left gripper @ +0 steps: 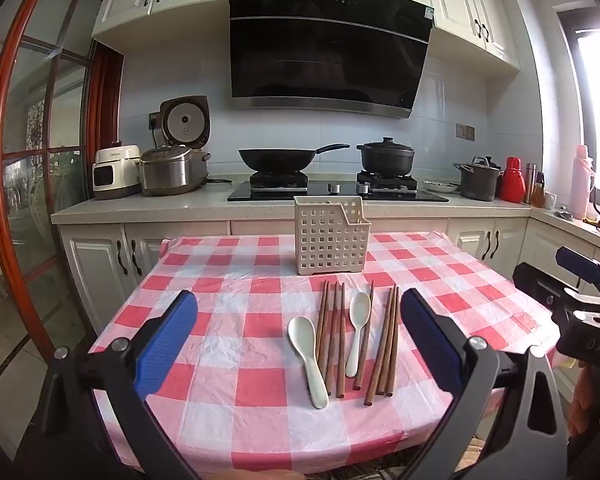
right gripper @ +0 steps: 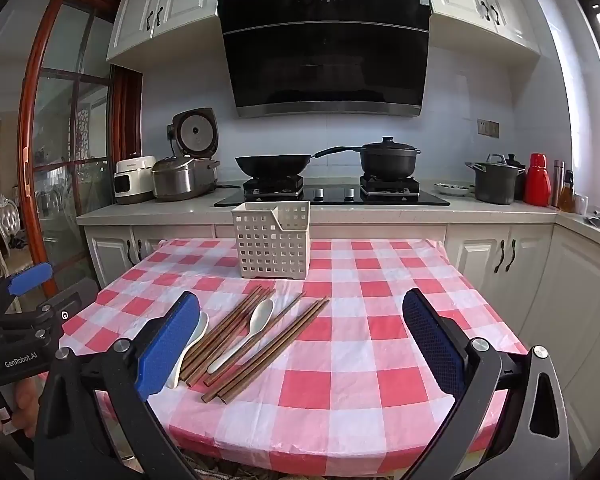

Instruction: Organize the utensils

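With my left gripper (left gripper: 299, 346) and right gripper (right gripper: 301, 350) both spread wide and empty, the brown wooden chopsticks (left gripper: 337, 340) and white ceramic spoons (left gripper: 309, 358) lie touching on the checked tabletop (left gripper: 228, 320) before the white perforated plastic basket (left gripper: 329, 236), so I judge a careless pinch could scatter neighbours.

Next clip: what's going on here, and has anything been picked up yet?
Nothing yet. A person holds a two-finger tool in each hand; the left tool and right tool are both open and empty above the red-and-white checked tablecloth. Brown wooden chopsticks and two white spoons lie loose in a row in front of the empty-looking white perforated plastic holder.
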Tool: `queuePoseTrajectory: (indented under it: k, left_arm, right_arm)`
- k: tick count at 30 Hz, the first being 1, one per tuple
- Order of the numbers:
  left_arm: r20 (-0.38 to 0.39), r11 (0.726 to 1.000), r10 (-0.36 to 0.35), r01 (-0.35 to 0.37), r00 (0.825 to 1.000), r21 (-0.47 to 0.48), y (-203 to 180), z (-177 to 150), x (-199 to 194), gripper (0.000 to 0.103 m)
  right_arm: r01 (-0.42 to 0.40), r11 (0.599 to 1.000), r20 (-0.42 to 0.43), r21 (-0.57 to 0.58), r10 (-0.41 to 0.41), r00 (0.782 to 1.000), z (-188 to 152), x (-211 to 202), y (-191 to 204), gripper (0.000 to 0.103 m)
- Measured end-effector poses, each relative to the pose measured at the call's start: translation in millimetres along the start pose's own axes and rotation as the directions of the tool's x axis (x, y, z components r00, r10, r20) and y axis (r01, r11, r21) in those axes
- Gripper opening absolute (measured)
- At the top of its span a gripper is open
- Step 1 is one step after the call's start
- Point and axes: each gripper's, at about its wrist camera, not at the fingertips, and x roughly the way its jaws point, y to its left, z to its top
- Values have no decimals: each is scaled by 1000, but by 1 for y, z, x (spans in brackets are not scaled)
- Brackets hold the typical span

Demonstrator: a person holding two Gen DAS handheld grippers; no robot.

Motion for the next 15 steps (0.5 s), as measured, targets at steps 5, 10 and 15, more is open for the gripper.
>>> queuePoseTrajectory:
  k: [5,10,15]
  left_arm:
    - [-5,1000,2,-2,1000,4,0,0,0,98]
    - [-8,1000,2,-2,1000,-2,1,0,0,98]
    - [-11,1000,0,0,1000,-1,0,4,-2,98]
  right_arm:
    - [-6,1000,-10,2,6,1000,1,1,1,95]
    - [-1,1000,-13,-2,1,1000,1,3,1,95]
    - [-2,1000,-19,6,2,1000,4,-2,-1,95]
